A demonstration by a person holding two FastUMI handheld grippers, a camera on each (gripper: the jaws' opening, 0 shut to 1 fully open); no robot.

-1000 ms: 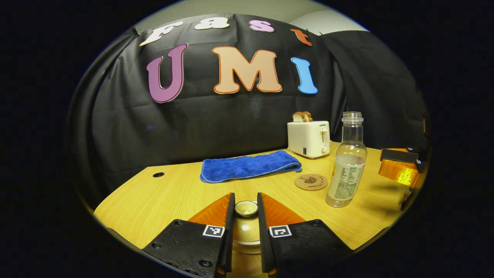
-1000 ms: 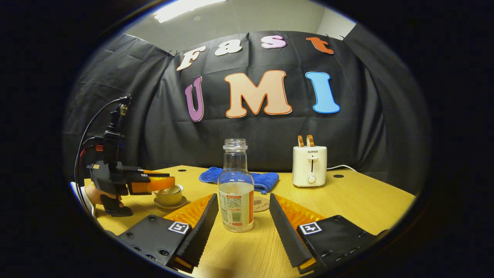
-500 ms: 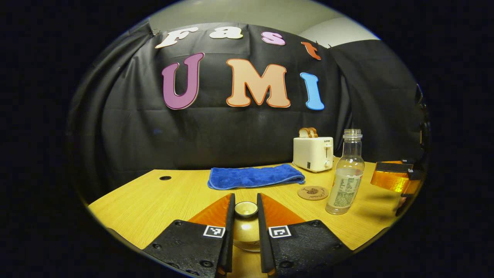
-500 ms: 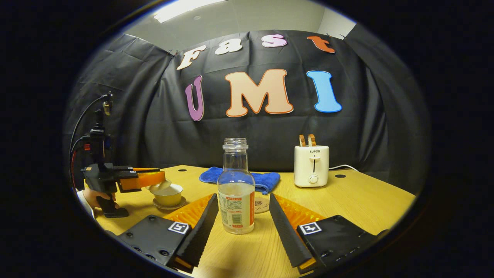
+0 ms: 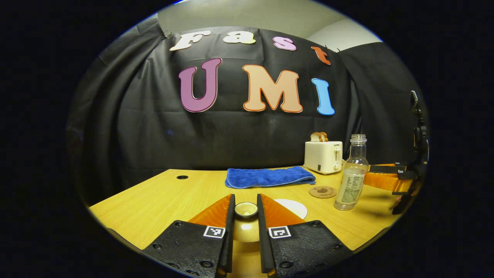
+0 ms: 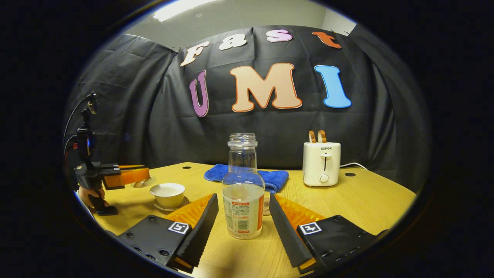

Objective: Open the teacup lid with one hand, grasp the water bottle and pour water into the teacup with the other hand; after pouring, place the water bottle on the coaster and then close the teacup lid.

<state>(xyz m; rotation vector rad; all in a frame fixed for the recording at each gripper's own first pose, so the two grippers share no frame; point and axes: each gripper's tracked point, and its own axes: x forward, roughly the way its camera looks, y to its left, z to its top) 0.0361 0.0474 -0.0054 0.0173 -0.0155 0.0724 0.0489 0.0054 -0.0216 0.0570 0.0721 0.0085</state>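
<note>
Left gripper view shows the left gripper clamped on the knob of the teacup lid, held up in the air above the table. Right gripper view shows the right gripper spread wide, with the water bottle standing between its fingers, not squeezed. Off to its left sits the uncovered teacup, and the coaster lies just beside the bottle.

Bare tabletop right of the water bottle; toaster and blue towel behind, teacup left.
</note>
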